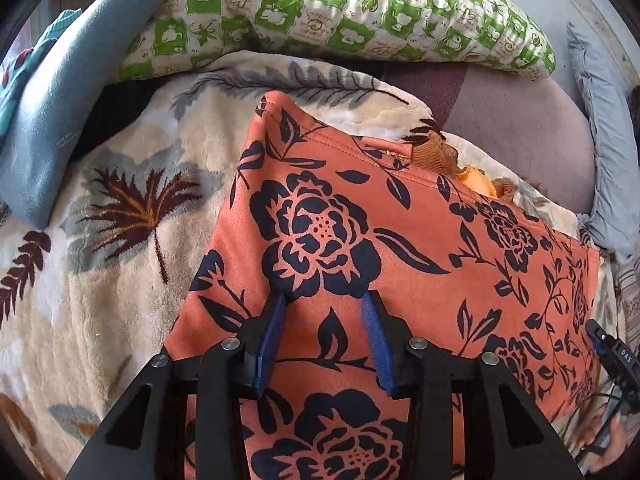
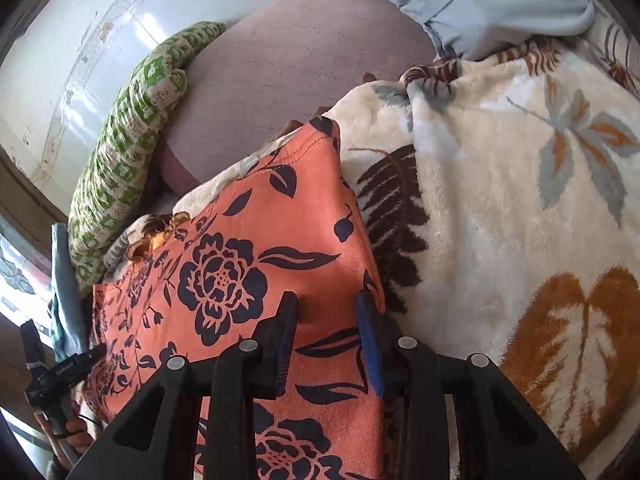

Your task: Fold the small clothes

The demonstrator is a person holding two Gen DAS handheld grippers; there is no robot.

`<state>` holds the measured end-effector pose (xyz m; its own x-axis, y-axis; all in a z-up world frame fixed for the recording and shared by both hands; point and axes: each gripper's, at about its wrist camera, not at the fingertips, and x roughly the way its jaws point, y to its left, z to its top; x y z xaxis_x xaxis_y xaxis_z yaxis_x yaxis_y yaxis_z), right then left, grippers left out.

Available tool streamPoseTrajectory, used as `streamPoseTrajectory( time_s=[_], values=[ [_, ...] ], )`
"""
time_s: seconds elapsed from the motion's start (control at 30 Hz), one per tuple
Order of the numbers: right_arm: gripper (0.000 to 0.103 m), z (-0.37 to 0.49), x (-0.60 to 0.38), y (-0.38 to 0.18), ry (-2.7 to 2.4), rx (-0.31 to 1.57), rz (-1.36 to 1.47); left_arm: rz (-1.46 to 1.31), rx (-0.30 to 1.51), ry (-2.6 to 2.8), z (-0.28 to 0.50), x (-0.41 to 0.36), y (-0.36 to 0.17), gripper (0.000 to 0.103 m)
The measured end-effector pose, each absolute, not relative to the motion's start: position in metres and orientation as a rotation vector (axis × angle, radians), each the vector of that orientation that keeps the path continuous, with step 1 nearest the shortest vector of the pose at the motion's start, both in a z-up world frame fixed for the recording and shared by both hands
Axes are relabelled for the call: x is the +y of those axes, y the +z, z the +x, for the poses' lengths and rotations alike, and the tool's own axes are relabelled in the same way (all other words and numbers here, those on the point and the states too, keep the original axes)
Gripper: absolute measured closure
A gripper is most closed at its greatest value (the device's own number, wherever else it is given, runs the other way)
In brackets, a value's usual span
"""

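An orange garment with a dark navy flower print (image 1: 360,220) lies flat on a cream leaf-print blanket (image 1: 120,200); it also shows in the right wrist view (image 2: 248,248). A ruffled orange edge (image 1: 440,156) peeks out at its far side. My left gripper (image 1: 325,298) hovers open over the near part of the garment, its blue-padded fingers apart and empty. My right gripper (image 2: 328,298) is open over the garment's right edge, next to the blanket (image 2: 500,200). The right gripper's body shows at the far right of the left wrist view (image 1: 612,356).
A green and white patterned pillow (image 1: 340,12) lies at the back. A light blue cloth (image 1: 56,120) is at the left, a grey-blue cloth (image 2: 500,0) at the far side. A mauve sheet (image 2: 304,60) lies beyond the garment.
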<state>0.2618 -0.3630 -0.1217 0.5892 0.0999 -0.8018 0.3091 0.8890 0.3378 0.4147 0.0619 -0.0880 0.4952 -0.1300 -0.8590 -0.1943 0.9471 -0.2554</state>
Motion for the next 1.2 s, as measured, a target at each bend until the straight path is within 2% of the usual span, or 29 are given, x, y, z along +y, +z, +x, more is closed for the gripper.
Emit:
streamPoseTrajectory(
  time_s=[0.1, 0.17, 0.23, 0.4, 0.47, 0.57, 0.77, 1.0, 1.1, 1.13, 1.17, 1.2],
  values=[
    [0.066, 0.256, -0.350, -0.099, -0.114, 0.911, 0.464, -0.463, 1.021, 0.020, 0.398, 0.083, -0.067, 0.063],
    [0.054, 0.247, -0.333, -0.088, -0.077, 0.888, 0.462, -0.524, 0.965, 0.074, 0.372, 0.110, -0.054, 0.057],
    [0.048, 0.243, -0.307, -0.080, -0.036, 0.899, 0.414, -0.601, 0.922, 0.135, 0.346, 0.137, -0.054, 0.049],
    [0.047, 0.239, -0.205, -0.077, 0.124, 0.969, 0.247, -0.810, 0.928, 0.140, 0.314, 0.184, -0.083, 0.049],
    [0.044, 0.242, -0.154, -0.080, 0.226, 1.007, 0.173, -0.876, 0.947, 0.135, 0.315, 0.198, -0.092, 0.049],
    [0.043, 0.248, -0.077, -0.089, 0.360, 1.045, 0.068, -0.870, 1.001, 0.157, 0.319, 0.212, -0.097, 0.050],
    [0.042, 0.243, 0.044, -0.109, 0.424, 0.979, -0.307, -0.867, 0.985, 0.170, 0.306, 0.243, -0.083, 0.049],
    [0.040, 0.242, 0.098, -0.142, 0.365, 0.891, -0.617, -0.927, 0.961, 0.186, 0.290, 0.265, -0.085, 0.049],
    [0.043, 0.247, 0.099, -0.146, 0.345, 0.841, -0.644, -0.911, 0.967, 0.178, 0.292, 0.262, -0.086, 0.049],
    [0.050, 0.249, 0.097, -0.145, 0.340, 0.829, -0.638, -0.903, 0.972, 0.172, 0.293, 0.260, -0.086, 0.049],
    [0.067, 0.250, 0.093, -0.142, 0.345, 0.825, -0.615, -0.895, 0.979, 0.166, 0.296, 0.256, -0.088, 0.049],
    [0.075, 0.253, 0.087, -0.137, 0.352, 0.821, -0.578, -0.890, 0.991, 0.157, 0.300, 0.252, -0.090, 0.049]
  ],
)
